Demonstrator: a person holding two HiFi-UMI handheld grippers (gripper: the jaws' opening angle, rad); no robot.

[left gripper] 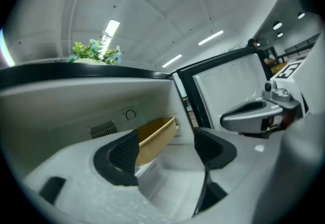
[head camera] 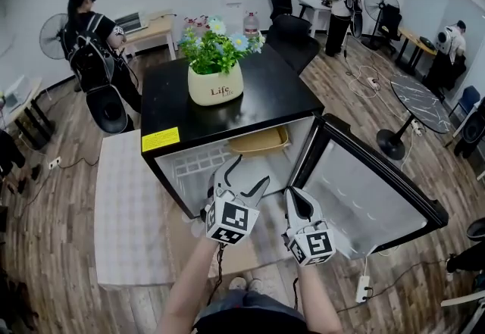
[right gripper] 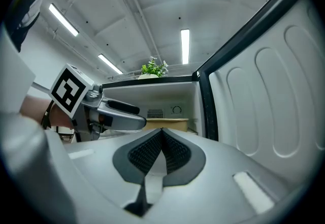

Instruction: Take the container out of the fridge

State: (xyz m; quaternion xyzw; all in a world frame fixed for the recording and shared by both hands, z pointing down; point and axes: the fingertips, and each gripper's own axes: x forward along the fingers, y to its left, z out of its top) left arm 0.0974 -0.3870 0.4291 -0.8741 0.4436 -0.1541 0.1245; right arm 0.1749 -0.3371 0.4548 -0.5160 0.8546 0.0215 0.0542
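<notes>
Two grippers hover low-centre before one open fridge: left gripper spread and empty, right gripper pinched together. One tan container lies inside, mid-frame, long axis left-right, mouth up.

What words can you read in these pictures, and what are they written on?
"Life": on the cream flower pot standing on the fridge; the smaller print under it is too small to read.
Yellow sticker on the fridge's top edge: print too small to read.
</notes>
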